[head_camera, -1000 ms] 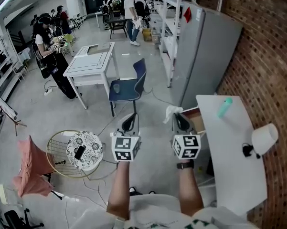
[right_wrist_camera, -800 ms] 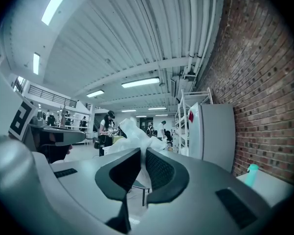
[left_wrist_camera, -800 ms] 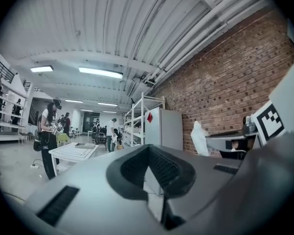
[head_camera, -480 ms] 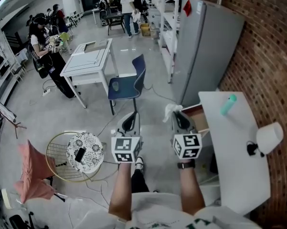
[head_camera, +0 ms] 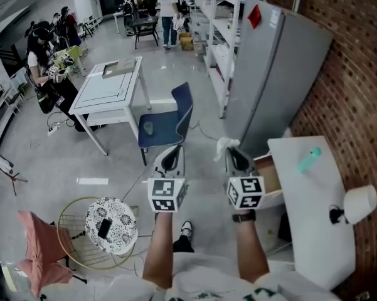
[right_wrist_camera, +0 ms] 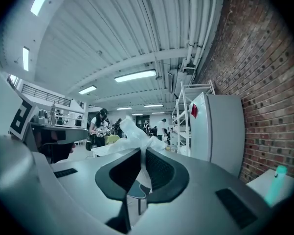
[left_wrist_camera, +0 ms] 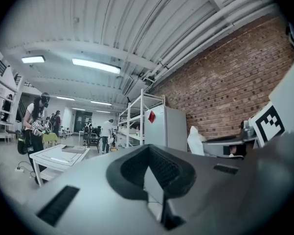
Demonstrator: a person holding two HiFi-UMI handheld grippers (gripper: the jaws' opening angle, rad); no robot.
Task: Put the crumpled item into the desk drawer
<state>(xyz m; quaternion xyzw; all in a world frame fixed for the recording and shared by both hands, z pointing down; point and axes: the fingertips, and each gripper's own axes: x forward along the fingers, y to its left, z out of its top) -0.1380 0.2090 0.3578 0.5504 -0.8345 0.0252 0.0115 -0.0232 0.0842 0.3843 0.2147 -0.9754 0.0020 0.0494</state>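
Clearly, both bare forearms reach forward side by side off the open side of the white desk (head_camera: 313, 231), wrists straight and each gripper pointing about level. The right gripper (head_camera: 233, 151), the one nearer the desk, has its jaws pinched on the crumpled white item (head_camera: 224, 145). The item bunches up past the tips, close beside the pulled-out desk drawer (head_camera: 268, 179) but not inside it. A dark wristwatch (head_camera: 241, 217) bands that wrist. The left gripper (head_camera: 170, 156), farther from the desk, has its jaws closed together with nothing between them. On the desk top lies a teal bottle (head_camera: 308, 160). A tall grey cabinet (head_camera: 273, 80) stands beyond the desk's far end.
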